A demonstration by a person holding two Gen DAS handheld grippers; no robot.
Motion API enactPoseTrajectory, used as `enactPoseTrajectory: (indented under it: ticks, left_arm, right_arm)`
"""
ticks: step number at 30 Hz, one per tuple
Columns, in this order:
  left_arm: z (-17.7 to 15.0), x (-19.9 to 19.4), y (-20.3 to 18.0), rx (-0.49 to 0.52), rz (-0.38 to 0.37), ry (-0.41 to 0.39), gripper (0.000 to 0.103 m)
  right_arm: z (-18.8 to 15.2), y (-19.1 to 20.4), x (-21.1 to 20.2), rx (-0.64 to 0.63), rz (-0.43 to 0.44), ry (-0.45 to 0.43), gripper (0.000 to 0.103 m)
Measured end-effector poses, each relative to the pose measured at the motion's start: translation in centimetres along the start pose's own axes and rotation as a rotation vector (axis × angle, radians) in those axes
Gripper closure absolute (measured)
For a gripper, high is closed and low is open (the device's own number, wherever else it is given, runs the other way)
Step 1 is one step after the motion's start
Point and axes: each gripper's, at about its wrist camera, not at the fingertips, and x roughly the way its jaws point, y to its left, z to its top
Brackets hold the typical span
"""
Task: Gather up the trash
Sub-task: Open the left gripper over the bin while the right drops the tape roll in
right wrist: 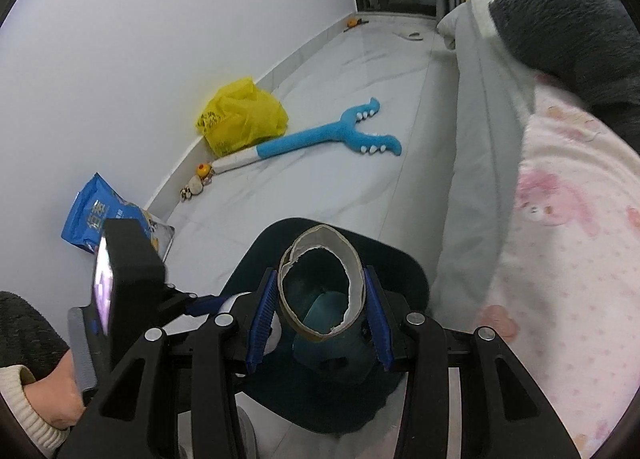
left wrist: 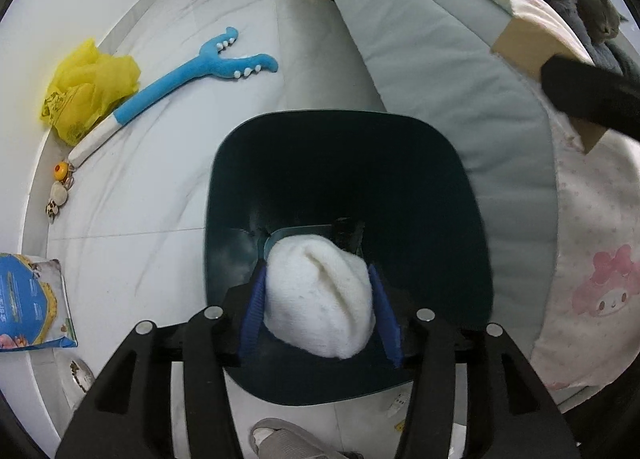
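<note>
A dark teal trash bin (left wrist: 420, 179) stands on the floor beside the bed. My left gripper (left wrist: 318, 299) is shut on a white wad of tissue (left wrist: 320, 299) and holds it over the bin's opening. My right gripper (right wrist: 320, 295) is shut on a torn cardboard tube (right wrist: 356, 259), also held over the bin (right wrist: 400, 259). The left gripper's body shows at the left of the right wrist view. A flat item lies at the bin's bottom.
A yellow plastic bag (left wrist: 88, 87), a blue plush toy (left wrist: 192, 75), small toys (left wrist: 60, 187) and a blue snack bag (left wrist: 32, 303) lie along the wall. The bed (left wrist: 460, 99) rises at right, with a grey cat (left wrist: 600, 11) on it.
</note>
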Motion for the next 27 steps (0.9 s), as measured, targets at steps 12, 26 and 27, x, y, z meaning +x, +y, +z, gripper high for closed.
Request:
enactPoseTrajectory:
  ticks: [12,26,27]
  left_arm:
    - [0.5,-6.0,2.9,-0.039,0.012,-0.171,0.033]
    - [0.7,-13.7,5.0,-0.062,0.044,-0.422,0.031]
    - [0.7,-14.2,5.0,-0.059,0.046,-0.436,0.031]
  right_arm:
    - [-0.1,1.4,4.5,0.008,-0.010,0.100,0.060]
    - [-2.6,2.4,10.8,0.035,-0.031,0.247,0.059]
    - [-2.7,2.4,11.2,0.035,-0.035,0.259,0.059]
